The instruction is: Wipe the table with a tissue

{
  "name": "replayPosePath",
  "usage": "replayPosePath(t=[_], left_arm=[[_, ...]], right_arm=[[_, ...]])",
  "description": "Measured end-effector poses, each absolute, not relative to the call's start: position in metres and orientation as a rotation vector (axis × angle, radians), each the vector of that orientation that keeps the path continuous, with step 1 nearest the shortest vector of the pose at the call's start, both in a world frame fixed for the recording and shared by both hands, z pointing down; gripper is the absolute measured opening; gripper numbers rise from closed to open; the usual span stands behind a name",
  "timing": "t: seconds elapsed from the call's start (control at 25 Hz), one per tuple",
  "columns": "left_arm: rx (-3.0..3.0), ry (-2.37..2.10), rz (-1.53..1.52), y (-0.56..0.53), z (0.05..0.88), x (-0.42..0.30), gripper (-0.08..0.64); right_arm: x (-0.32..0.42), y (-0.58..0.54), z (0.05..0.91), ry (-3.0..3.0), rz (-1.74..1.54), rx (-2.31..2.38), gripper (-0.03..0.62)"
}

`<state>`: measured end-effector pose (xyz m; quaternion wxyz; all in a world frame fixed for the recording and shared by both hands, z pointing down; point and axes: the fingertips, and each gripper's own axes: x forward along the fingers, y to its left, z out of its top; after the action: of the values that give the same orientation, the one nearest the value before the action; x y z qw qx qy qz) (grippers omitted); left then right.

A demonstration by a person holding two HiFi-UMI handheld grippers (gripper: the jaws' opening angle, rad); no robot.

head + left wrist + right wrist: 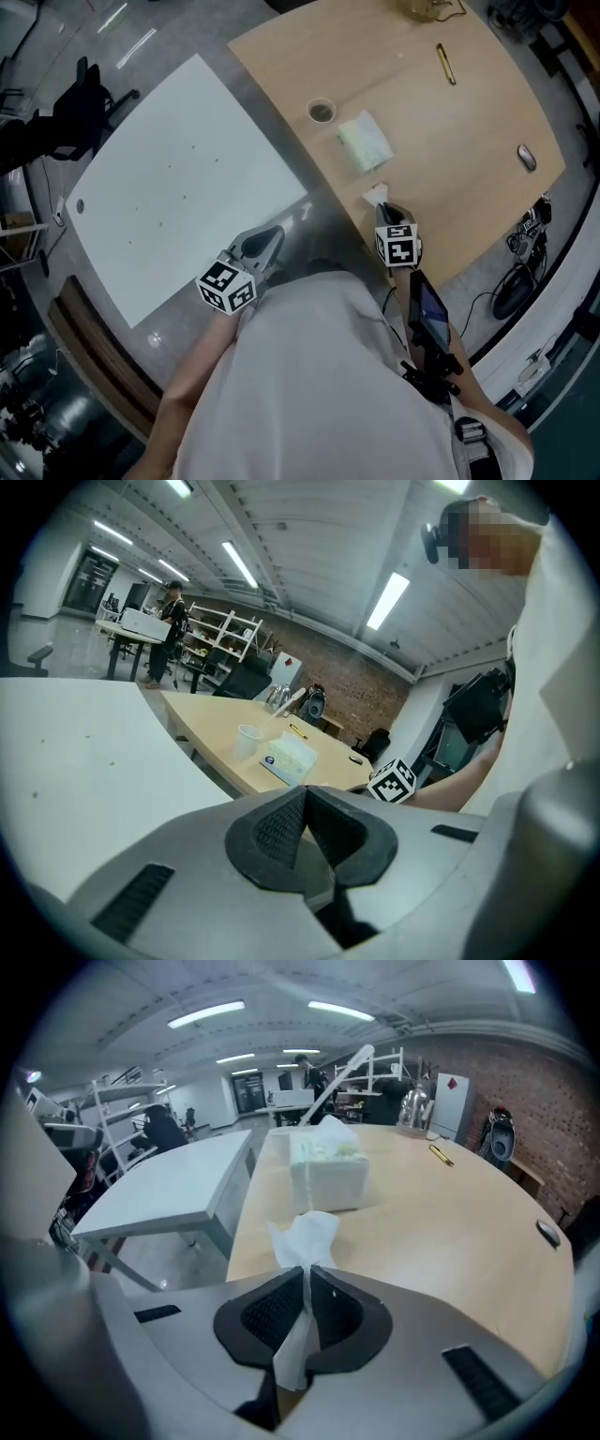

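Pinching the tissue (306, 1232) between the closed jaws of my right gripper (307, 1277), I had the table (450, 1241) just below and ahead; my left gripper (305, 803), closed on nothing, was farther away.

The tissue (305, 1232) drops between the closed jaws of the right gripper (307, 1279), so its lower part is hidden there. In the head view, the torso (319, 375) covers both forearms and the rear of the left gripper (274, 236). The wooden table (469, 122) runs off the top edge, which cuts off a glass thing (427, 7). A small grey thing (527, 157) near the table's right rim is too small to name. The specks on the white table (178, 187) cannot be made out.
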<state>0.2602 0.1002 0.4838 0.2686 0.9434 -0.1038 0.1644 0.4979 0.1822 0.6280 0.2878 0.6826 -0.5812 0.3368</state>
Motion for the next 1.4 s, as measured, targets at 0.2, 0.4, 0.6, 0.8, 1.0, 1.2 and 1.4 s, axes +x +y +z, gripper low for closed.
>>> replayPosePath(t=[0.2,0.4,0.6,0.8,1.0,1.2,1.4], left_arm=[[2.533,-0.371,0.39,0.088,0.485,0.228,0.006],[2.503,-0.532,0.314,0.067,0.486,0.179,0.006],[2.476,-0.677,0.263,0.05,0.487,0.114,0.006],[2.415,-0.832,0.177,0.042,0.487,0.043,0.006],[2.387,-0.897,0.151,0.045,0.49,-0.014,0.006],[2.398,-0.887,0.138,0.048,0.488,-0.044,0.006],[2.407,-0.887,0.115,0.042,0.484,-0.07,0.006]], right_arm=[[0.467,0.139,0.591,-1.71,0.807,1.809,0.032],[0.406,0.083,0.561,-1.912,0.628,1.636,0.032],[0.321,0.044,0.539,-2.121,0.419,1.382,0.032],[0.25,0.023,0.53,-2.199,0.356,1.237,0.032],[0.194,0.011,0.52,-2.222,0.32,1.191,0.032],[0.162,0.008,0.512,-2.217,0.293,1.198,0.032],[0.141,-0.003,0.506,-2.201,0.246,1.213,0.032]])
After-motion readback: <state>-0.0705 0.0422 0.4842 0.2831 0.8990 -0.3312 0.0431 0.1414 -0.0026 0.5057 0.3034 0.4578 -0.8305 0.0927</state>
